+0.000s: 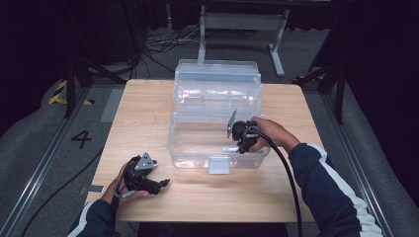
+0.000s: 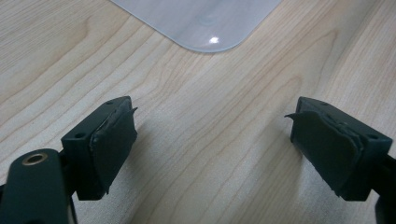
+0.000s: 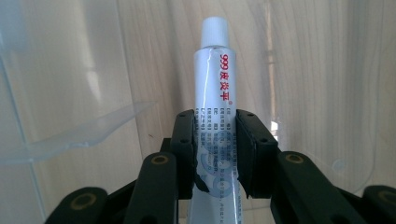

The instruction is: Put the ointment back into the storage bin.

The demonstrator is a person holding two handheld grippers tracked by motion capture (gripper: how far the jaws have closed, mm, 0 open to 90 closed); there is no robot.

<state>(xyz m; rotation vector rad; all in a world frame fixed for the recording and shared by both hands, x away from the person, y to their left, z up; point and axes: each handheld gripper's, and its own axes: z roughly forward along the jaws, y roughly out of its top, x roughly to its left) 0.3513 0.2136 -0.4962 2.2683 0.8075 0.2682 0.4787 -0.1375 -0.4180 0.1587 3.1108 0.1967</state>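
Right gripper (image 1: 236, 143) is down inside the clear plastic box (image 1: 197, 148), jaws clamped on a white ointment tube (image 3: 215, 93) with red lettering, cap pointing away from the gripper, the tube low within the box's open front tray. The box's lid (image 1: 217, 81) stands open behind it. Over to the box's front-left corner, the left gripper (image 1: 160, 183) rests on the wooden table (image 1: 148, 108), jaws spread wide, nothing between them.
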